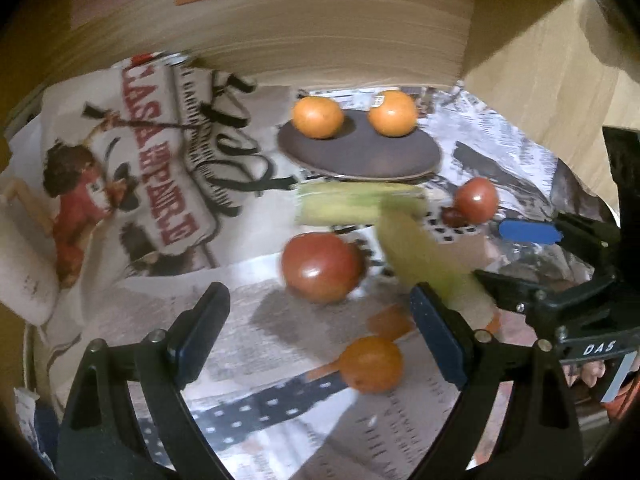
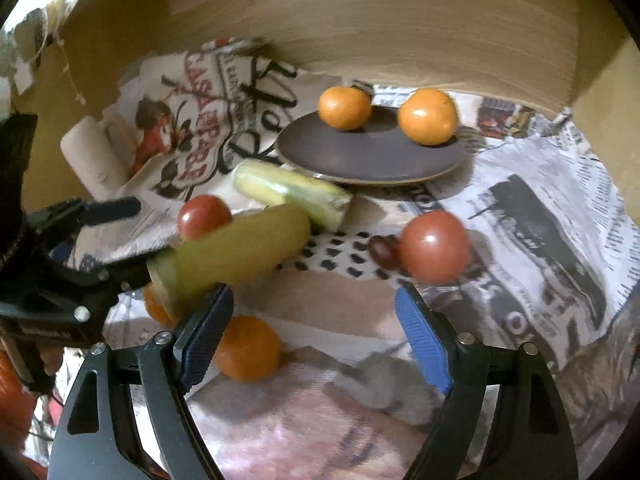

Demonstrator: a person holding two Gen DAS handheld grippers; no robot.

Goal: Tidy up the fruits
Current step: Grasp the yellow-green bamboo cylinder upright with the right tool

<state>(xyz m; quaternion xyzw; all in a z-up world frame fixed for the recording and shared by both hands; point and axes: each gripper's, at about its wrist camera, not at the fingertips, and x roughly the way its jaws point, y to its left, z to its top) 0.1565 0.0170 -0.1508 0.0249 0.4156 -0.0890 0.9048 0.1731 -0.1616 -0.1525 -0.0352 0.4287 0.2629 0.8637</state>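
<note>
Seen from the left wrist, a crumpled newspaper sheet with a red-lettered cartoon advert (image 1: 132,184) covers the floor of a brown cardboard box (image 1: 320,40), and a white paper roll (image 1: 24,268) lies at its far left edge. The left gripper (image 1: 318,296) has its tongs wide apart with nothing clamped. Just beyond its tips sits a large red tomato (image 1: 320,266), and a small round orange (image 1: 372,364) lies on the paper below the gap. A second, blurred orange (image 1: 390,322) is partly hidden beside the right-hand finger. Farther back, a dark brown round plate (image 1: 360,156) carries two oranges, the left orange (image 1: 318,117) and the right orange (image 1: 392,113), set apart near its far rim. In front of the plate a pale green-yellow corn cob (image 1: 360,202) lies crosswise. A second green-yellow corn cob (image 1: 428,260) slants toward the viewer, its near end hidden behind the finger, so whether either gripper touches it cannot be told. To the right come a small dark red fruit (image 1: 452,216), touching a smaller red tomato (image 1: 476,200). The right gripper (image 2: 314,296) also has its tongs spread with nothing between them.
</note>
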